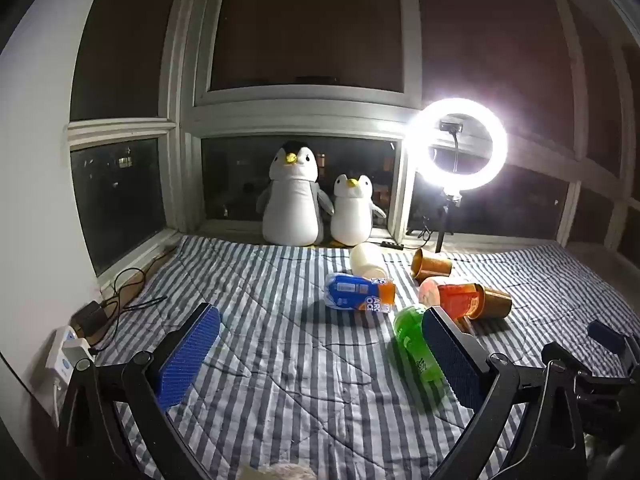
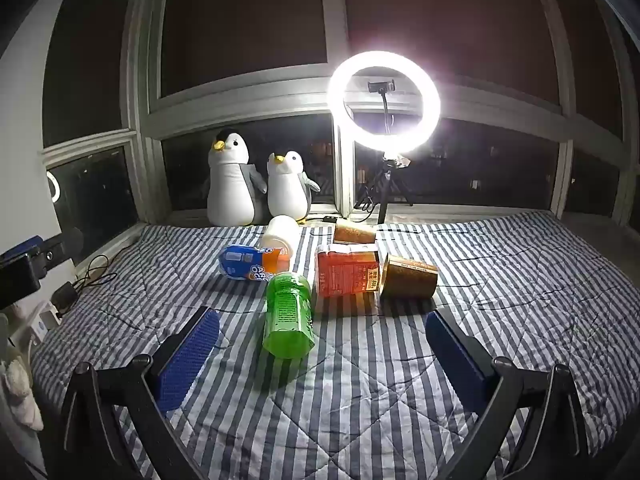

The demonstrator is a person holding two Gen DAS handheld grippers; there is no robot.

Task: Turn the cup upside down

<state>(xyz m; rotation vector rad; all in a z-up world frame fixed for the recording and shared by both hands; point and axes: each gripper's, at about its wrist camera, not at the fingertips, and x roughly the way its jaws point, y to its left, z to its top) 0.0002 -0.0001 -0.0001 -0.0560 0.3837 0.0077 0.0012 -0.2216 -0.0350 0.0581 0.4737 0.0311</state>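
Several cups lie on their sides on the striped quilt (image 2: 400, 380): a green cup (image 2: 289, 314) (image 1: 416, 340), a red-orange cup (image 2: 346, 276) (image 1: 454, 298), a blue and orange cup (image 2: 254, 266) (image 1: 358, 292), a cream cup (image 2: 282, 232) (image 1: 367, 260), and two brown cups, one near (image 2: 408, 276) (image 1: 494, 302) and one far (image 2: 354, 232) (image 1: 432, 264). My left gripper (image 1: 320, 344) is open and empty, with the green cup just beyond its right finger. My right gripper (image 2: 324, 340) is open and empty, with the green cup's base between its fingertips.
Two plush penguins (image 2: 256, 184) sit on the window sill at the back. A bright ring light (image 2: 384, 102) on a tripod stands beside them. A power strip and cables (image 1: 80, 332) lie at the quilt's left edge. The right gripper shows at the right edge of the left wrist view (image 1: 600, 356).
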